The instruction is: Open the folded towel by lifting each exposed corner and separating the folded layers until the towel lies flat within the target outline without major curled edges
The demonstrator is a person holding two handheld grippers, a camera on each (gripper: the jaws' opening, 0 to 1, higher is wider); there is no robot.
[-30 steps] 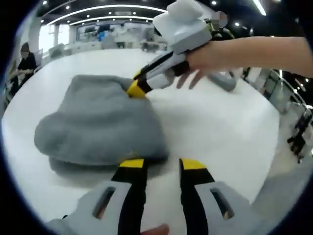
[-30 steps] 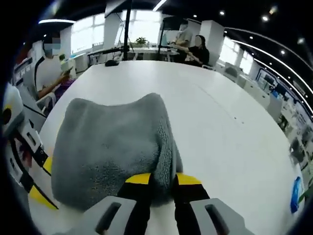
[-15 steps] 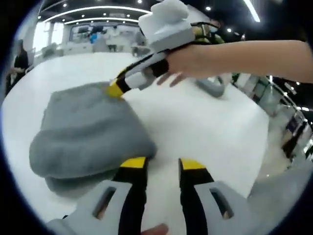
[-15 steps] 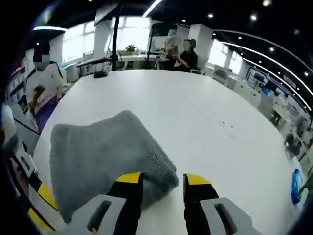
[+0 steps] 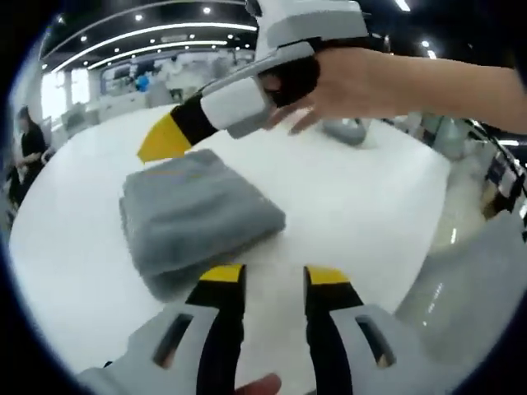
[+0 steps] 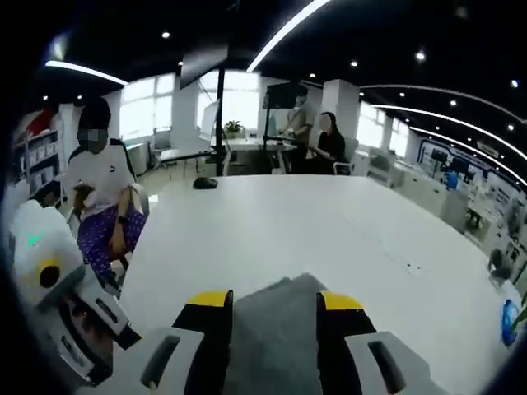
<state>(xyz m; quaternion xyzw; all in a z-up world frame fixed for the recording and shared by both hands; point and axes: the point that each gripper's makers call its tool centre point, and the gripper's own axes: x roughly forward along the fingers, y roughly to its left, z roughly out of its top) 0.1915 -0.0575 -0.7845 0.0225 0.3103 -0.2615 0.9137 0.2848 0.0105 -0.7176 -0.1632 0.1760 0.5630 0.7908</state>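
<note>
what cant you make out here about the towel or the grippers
- Towel, left gripper view: how many folded layers it has; the fold's underside is hidden.
- Towel, right gripper view: most of it is covered by the right gripper and cut off by the bottom edge.
- Target outline: no marking can be made out on the white table.
- Left gripper, right gripper view: its tips are cut off.

One folded grey towel (image 5: 198, 218), one white table (image 5: 354, 206), two tools (image 5: 274, 276) (image 6: 276, 300), and three people in the background (image 6: 99, 177).
</note>
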